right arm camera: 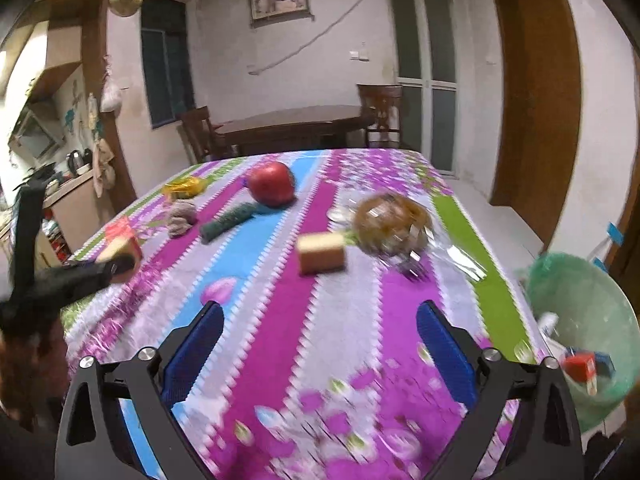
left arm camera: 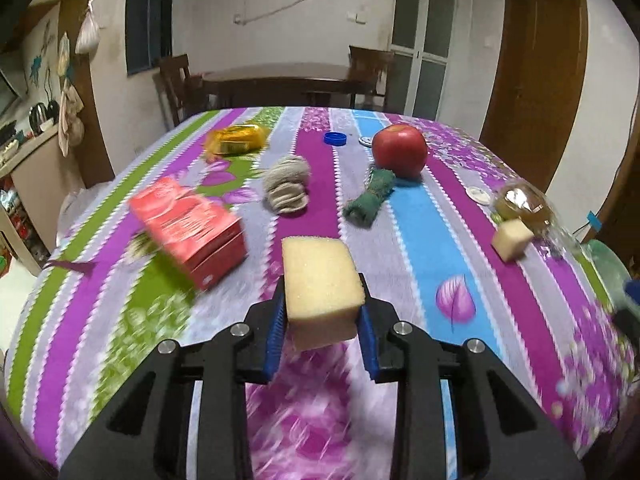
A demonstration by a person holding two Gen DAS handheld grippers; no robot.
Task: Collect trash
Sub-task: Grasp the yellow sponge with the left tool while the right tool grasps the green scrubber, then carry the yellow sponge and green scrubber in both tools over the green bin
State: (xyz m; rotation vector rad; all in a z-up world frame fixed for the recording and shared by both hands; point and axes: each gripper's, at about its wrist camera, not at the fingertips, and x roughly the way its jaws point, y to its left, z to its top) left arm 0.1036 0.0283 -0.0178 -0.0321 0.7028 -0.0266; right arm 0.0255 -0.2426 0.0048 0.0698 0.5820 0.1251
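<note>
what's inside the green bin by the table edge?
In the green bin, a red carton, something blue beside it and a white scrap show. Its bottom is hidden by the near wall and blur.

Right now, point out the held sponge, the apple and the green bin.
held sponge (left arm camera: 320,276), left wrist view, on its top face.
apple (left arm camera: 399,149), left wrist view, on its red front.
green bin (right arm camera: 576,300), right wrist view, on its inner wall.

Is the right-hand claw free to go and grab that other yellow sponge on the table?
Probably yes. The right gripper is open and empty, and only bare tablecloth lies between it and the sponge; the crinkly bag sits just beside it.
</note>
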